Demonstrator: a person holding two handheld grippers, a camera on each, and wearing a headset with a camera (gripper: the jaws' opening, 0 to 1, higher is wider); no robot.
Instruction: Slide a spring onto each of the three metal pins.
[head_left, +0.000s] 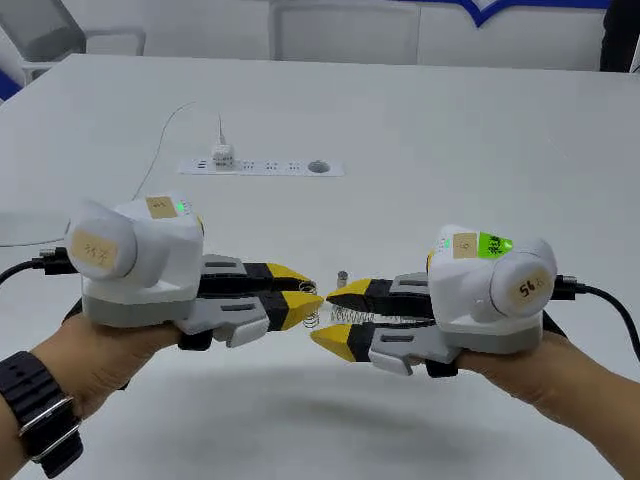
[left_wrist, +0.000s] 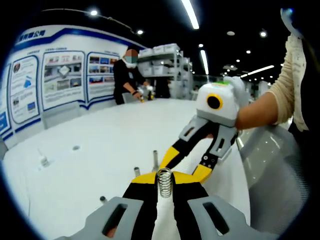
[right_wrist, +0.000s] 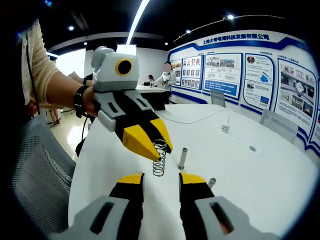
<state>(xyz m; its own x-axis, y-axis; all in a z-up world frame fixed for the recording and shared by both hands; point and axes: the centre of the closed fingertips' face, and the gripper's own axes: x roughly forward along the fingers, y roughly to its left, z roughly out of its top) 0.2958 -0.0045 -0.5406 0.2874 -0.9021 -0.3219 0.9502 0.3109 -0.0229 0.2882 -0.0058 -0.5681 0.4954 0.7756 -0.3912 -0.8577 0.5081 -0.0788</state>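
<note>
Your white desk (head_left: 420, 140) carries the work. Your left claw (left_wrist: 165, 176) is clamped on the top of a spring (right_wrist: 159, 158), which hangs nearly upright above the desk. Your right claw (right_wrist: 161, 179) faces it just beside the spring, jaws apart and holding nothing. Three metal pins (left_wrist: 155, 160) stand upright on the desk close beyond the spring, all bare.

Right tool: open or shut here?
Open: the right tool has its yellow tips apart, a clear gap between; the left tool grips the spring.
</note>
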